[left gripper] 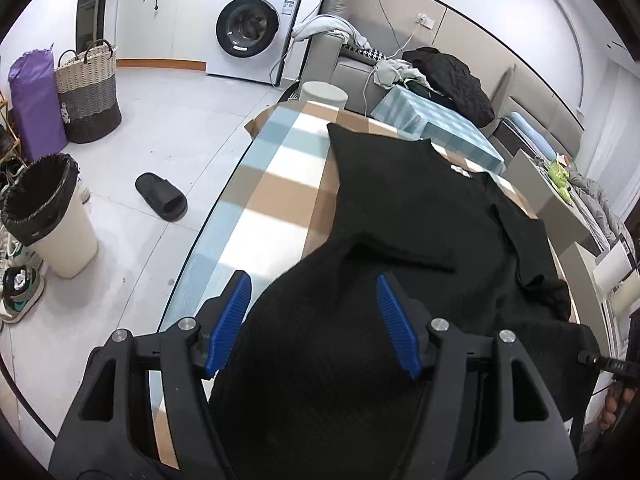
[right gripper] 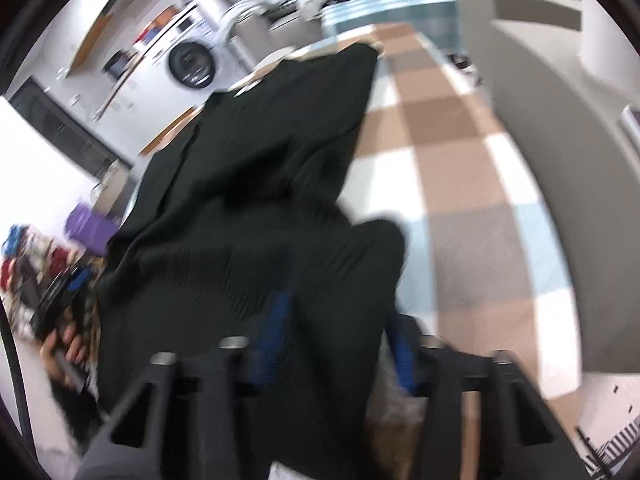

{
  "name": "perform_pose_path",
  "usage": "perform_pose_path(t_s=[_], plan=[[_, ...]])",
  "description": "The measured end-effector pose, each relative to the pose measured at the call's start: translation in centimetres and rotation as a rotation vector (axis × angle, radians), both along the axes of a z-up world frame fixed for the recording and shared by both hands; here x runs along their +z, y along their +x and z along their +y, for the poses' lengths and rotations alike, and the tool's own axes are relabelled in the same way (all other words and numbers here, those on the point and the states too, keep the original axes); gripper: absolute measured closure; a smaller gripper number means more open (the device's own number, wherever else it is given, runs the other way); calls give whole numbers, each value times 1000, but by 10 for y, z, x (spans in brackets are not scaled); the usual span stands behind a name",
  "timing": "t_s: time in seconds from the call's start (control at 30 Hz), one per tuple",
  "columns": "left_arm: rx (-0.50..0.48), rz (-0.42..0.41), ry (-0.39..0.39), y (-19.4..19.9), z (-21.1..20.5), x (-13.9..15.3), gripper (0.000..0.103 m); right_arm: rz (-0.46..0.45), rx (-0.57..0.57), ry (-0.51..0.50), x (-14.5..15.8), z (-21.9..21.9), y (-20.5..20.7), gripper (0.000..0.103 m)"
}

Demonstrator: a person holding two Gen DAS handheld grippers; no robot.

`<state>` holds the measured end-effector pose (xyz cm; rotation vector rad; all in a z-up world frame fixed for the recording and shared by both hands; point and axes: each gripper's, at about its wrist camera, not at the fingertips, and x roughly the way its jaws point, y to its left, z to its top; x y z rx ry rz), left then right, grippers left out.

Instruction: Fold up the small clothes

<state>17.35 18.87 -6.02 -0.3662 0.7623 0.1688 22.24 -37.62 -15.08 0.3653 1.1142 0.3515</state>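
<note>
No legible text: only blurred marks on the washing machine (left gripper: 256, 28) panel, unreadable.

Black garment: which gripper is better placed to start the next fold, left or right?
Probably right. The right gripper already has the black garment bunched between its blue pads; the left gripper stands open over the fabric, gripping nothing.

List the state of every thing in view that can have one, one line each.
Black knit garment: rumpled, partly spread on the checked tablecloth, near end bunched up.
Left gripper: open, fabric between its blue pads, not pressed.
Right gripper: blurred, fabric between its pads; grip unclear.
White front-loading washing machine: door shut.
Cream bin with black liner: open-topped.
Black slipper: lying alone on the floor.
</note>
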Motion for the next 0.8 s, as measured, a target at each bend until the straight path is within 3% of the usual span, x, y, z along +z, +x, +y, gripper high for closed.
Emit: perform_pose_path(t_s=[0.03,0.2,0.3,0.33,0.4,0.6,0.77,0.8], plan=[[3,2,4,-5,1,-1,40,0,27,-9,-1,3,-7,97],[18,21,10,-18,5,-6,40,56,103,-139,-8,3,-35,98],[25,37,5,-20,7,-10,40,55,111,-174,-2,-1,-41,82],[28,42,5,-20,7,-11,40,26,100,-154,5,-4,-41,70],[30,61,6,-17,6,-15,40,-18,71,-112,16,-11,-39,56],[35,110,21,-6,5,-24,40,-79,-57,-103,21,-17,9,55],[42,127,21,-4,7,-29,40,-76,15,-170,8,8,50,55],[45,129,22,-4,8,-30,40,-80,36,-189,4,17,56,61]])
